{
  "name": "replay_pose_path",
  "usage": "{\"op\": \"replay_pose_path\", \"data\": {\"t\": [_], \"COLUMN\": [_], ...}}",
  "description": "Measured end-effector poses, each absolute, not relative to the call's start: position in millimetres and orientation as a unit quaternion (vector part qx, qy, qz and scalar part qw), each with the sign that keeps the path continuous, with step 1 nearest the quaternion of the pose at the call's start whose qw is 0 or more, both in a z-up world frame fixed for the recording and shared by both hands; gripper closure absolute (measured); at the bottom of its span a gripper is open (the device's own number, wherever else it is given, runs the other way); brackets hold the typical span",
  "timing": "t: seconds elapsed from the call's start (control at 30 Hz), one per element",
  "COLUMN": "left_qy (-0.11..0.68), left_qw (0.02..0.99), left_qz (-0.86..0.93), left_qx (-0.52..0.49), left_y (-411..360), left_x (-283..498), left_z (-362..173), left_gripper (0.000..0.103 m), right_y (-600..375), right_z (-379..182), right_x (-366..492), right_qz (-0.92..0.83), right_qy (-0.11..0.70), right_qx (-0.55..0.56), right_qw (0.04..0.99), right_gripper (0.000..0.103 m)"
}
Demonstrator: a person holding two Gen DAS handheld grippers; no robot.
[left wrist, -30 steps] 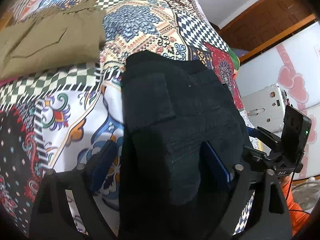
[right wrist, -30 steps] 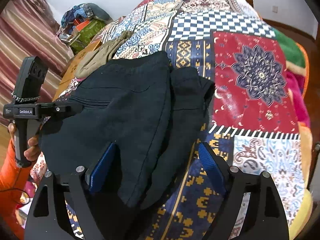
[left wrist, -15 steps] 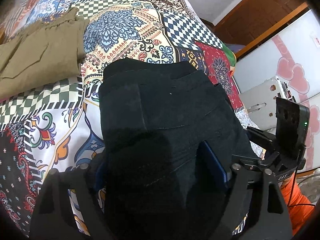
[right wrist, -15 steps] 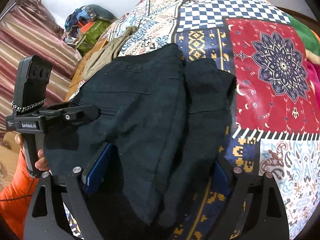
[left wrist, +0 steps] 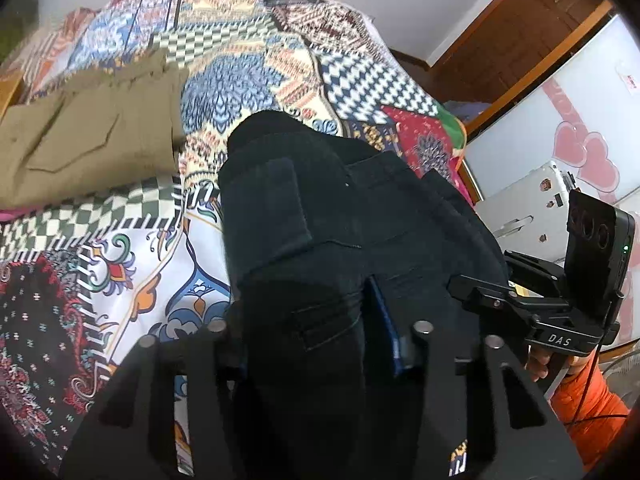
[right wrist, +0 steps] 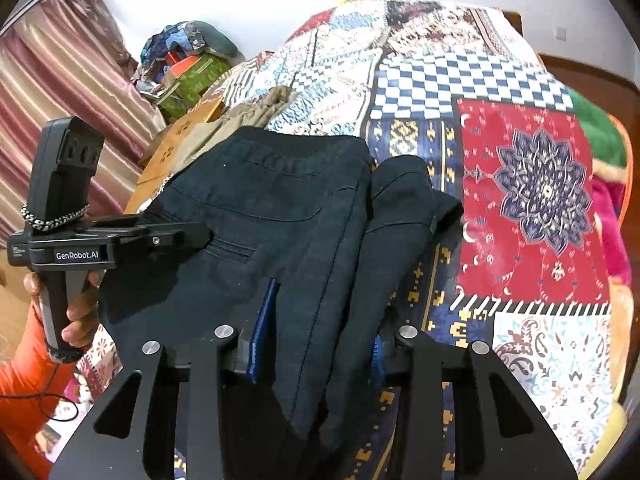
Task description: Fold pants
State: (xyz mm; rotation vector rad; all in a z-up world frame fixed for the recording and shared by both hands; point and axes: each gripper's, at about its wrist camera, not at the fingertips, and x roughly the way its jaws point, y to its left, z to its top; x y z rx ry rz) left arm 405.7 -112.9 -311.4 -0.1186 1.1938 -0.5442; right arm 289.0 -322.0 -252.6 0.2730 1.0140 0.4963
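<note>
The black pants (left wrist: 320, 216) lie partly folded on the patchwork bedspread (left wrist: 120, 264), waistband at the far end. My left gripper (left wrist: 308, 328) is shut on a thick fold of the pants near their near edge. My right gripper (right wrist: 320, 320) is shut on the other side of the same pants (right wrist: 280, 216), a blue pad showing on each side of the cloth. Each gripper shows in the other's view: the right one (left wrist: 560, 312) at the right edge, the left one (right wrist: 120, 240) at the left edge.
Folded khaki pants (left wrist: 88, 140) lie on the bed to the far left, also in the right wrist view (right wrist: 248, 120). A white appliance with pink hearts (left wrist: 560, 152) stands by the bed. A pile of bags (right wrist: 188, 68) and curtains (right wrist: 60, 92) are beyond the bed.
Both grippers have closed from wide open onto the near edge of the black pants. The pants have bunched slightly between the fingers.
</note>
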Motion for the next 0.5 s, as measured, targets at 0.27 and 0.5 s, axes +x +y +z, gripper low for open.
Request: {"op": "replay_pose_path", "data": {"t": [0.27, 0.5], "left_qy": [0.516, 0.463], "left_qw": [0.815, 0.848], "left_qz": [-0.255, -0.244], "left_qx": [-0.064, -0.077], "left_y": [-96.1, -64.4], "left_x": [387.9, 375.1], "left_z": [-274.1, -226.2], "left_gripper": [0.064, 0.064], "right_y": [-302.2, -281.1], "right_z": [-212.7, -173.0], "right_x": [286.9, 293.2], "right_qz": [0.241, 0.258], "right_qy": [0.441, 0.405], "right_qx": [0.109, 0.099], "right_qw": [0.858, 0.872], "right_gripper": [0.07, 0.07]}}
